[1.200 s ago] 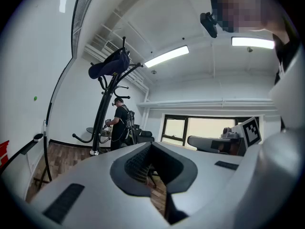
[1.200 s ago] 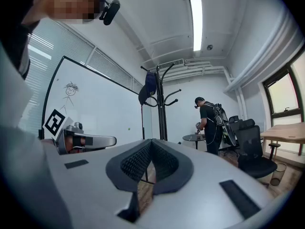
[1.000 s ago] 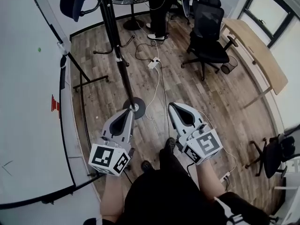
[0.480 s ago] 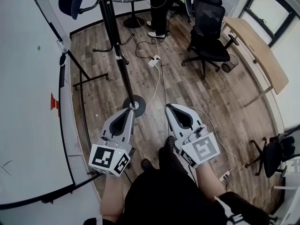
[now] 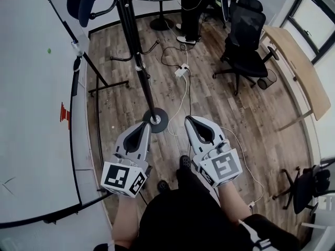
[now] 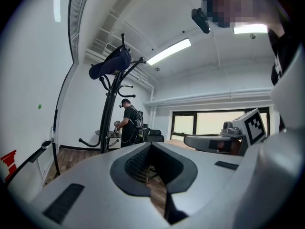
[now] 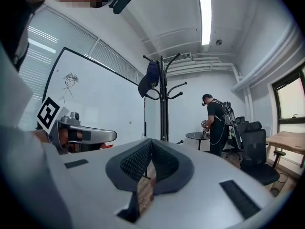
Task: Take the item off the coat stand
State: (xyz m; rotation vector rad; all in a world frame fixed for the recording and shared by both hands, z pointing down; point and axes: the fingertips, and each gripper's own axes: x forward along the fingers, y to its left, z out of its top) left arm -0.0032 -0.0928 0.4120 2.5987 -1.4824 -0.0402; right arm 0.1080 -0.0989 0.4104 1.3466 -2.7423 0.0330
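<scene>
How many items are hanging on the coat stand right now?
1. A dark blue item hangs on an upper hook of the coat stand, at the head view's top left. In both gripper views the other hooks look bare; something small behind it could be hidden.

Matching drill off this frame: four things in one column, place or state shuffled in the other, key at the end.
Things:
1. dark blue item
2. left gripper
3. black office chair
4. whiteboard

Place or state:
A. beside the wooden desk
B. jaws together, nothing between them
C. along the person's left side
D. hung high on the coat stand

Pairs: 1-D, 2-B, 3-A, 4-C
</scene>
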